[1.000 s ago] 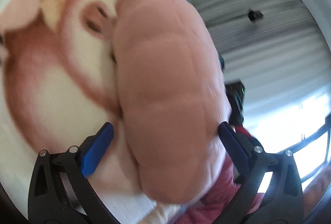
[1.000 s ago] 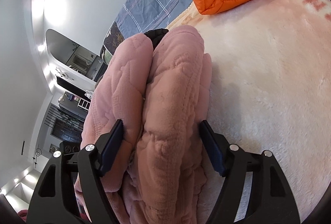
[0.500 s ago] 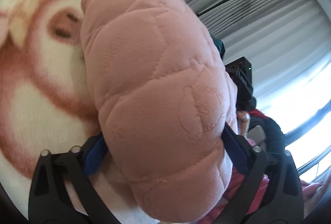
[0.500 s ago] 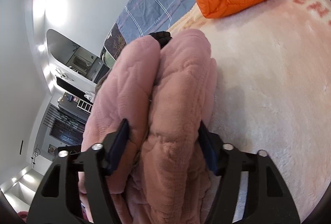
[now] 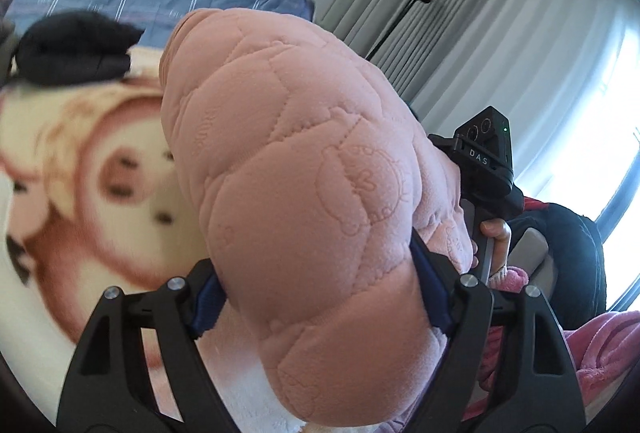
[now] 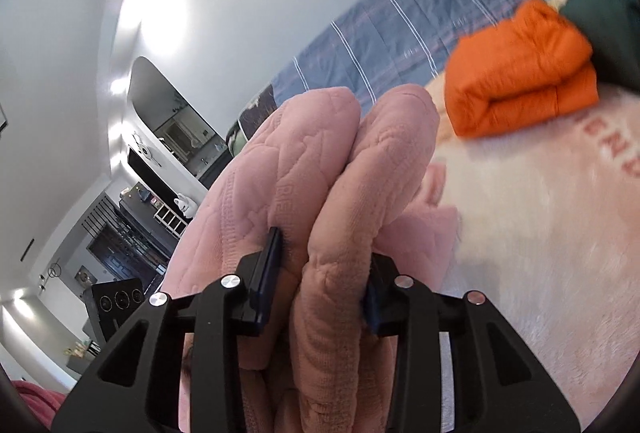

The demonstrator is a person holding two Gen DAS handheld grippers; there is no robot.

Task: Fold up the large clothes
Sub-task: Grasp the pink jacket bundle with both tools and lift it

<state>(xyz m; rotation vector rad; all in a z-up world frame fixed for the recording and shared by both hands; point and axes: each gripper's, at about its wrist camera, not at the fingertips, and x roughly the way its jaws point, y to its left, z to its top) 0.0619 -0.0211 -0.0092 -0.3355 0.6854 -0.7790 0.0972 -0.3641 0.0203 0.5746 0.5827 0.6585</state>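
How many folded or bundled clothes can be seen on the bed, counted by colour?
Pink: 1, the quilted pink fleece garment, also, clamped by both grippers
Orange: 1, the folded orange puffer jacket
Black: 1, the folded black garment
Dark green: 1, a dark green cloth bundle, partly cut off
Total: 4

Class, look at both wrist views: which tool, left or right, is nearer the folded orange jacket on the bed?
Right. The right tool, clamping the pink quilted garment, has the orange jacket just ahead. The left tool grips the same garment, with no orange jacket in view.
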